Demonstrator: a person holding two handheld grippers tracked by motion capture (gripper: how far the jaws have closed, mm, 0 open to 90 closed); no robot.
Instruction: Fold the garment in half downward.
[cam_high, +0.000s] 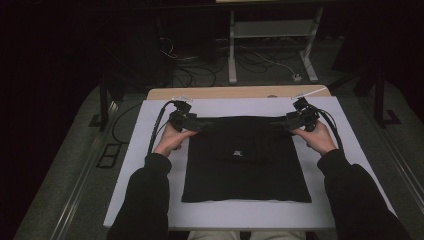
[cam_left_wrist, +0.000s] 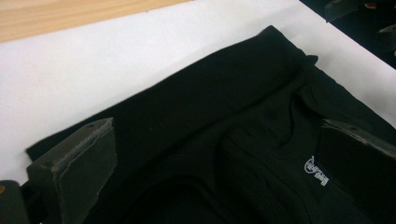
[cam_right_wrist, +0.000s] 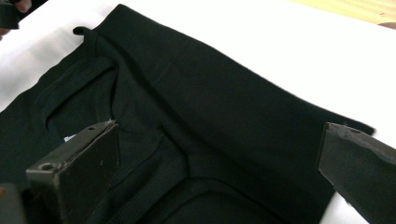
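Both grippers, left gripper (cam_high: 196, 123) and right gripper (cam_high: 289, 121), sit at the far corners of the folded black shirt (cam_high: 245, 160), likely to fold it evenly. Their jaws gape wide over the cloth, pinching nothing, as far as the dim views show.

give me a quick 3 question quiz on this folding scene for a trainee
1. True or false: the black folded cotton T-shirt lies on the white rectangular table mat.
2. Multiple choice: the left gripper and the right gripper sit at the shirt's A) near edge, B) far corners, C) middle.
3. Short answer: how do the jaws stand in the two gripper views?

Key
1. True.
2. B, one at each far corner.
3. Both pairs stand apart, with the shirt's fabric between them and not clamped.
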